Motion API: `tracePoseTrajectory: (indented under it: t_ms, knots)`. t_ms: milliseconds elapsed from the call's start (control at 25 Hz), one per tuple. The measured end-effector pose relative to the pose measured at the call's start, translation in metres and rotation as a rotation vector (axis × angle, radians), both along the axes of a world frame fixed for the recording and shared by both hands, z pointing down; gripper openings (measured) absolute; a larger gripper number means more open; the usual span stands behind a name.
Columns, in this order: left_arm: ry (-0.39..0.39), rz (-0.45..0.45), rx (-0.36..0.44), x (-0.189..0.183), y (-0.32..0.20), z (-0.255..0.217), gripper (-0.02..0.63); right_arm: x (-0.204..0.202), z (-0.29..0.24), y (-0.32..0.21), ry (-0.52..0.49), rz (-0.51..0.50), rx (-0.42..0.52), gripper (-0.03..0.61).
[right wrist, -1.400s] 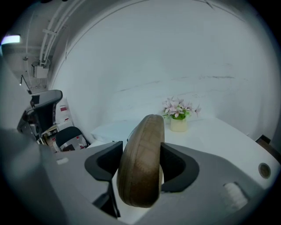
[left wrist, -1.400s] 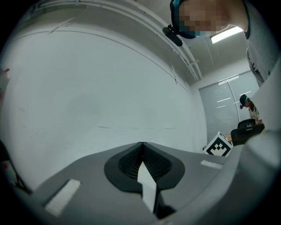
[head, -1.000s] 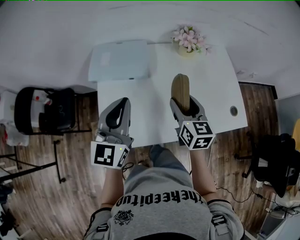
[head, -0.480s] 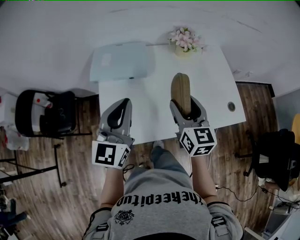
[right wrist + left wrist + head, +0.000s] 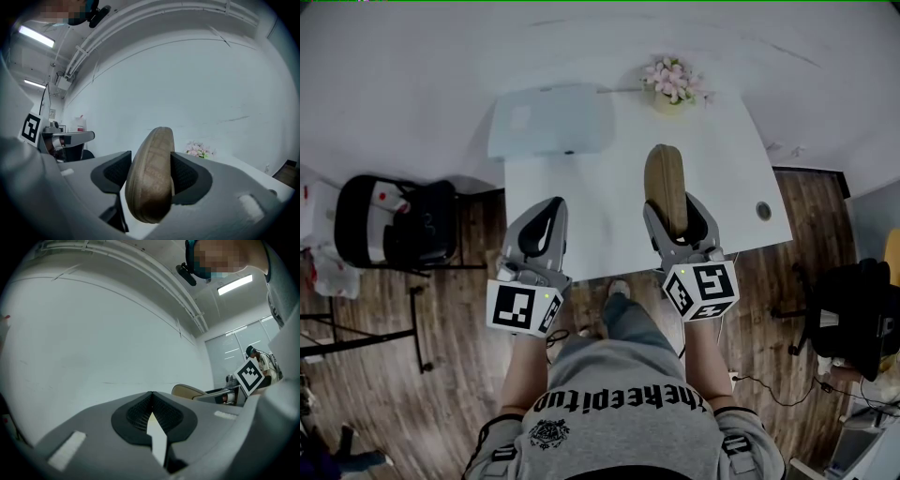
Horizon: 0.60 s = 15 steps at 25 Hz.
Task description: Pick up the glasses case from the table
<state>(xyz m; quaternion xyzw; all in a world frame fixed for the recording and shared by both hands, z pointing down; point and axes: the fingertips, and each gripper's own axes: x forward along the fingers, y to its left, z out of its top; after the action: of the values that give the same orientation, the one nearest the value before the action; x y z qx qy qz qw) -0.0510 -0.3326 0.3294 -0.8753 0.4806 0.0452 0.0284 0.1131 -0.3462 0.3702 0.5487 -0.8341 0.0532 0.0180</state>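
My right gripper (image 5: 150, 174) has its jaws clenched on the glasses case (image 5: 149, 180), one pad on each broad side. The case stands on its edge between them, and its long part sticks out toward the far side. In the head view it hangs over the white bench (image 5: 581, 220), a little right of the middle. I judge it is already clear of the surface, though I cannot see the gap itself. The left gripper (image 5: 151, 398) has its jaws pressed together with nothing between them. It is over the near left part of the bench, well apart from the case.

To do this lift well, I would hold the pressure steady. The case is rounded and I grip it only near one end, so I think it could pivot or slide out if the grip relaxes. I would raise it straight up with the wrist level and no roll. I would also stay away from the flowers (image 5: 675, 80) at the far edge, and the left gripper should not come close.
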Motion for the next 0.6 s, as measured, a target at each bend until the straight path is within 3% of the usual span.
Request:
tracePoseTrajectory:
  t_ms: [600]
  knots:
    - [-0.01, -0.018, 0.025, -0.011, 0.029, -0.01, 0.018, -0.01, -0.039, 0.036, 0.009, -0.012, 0.119, 0.253]
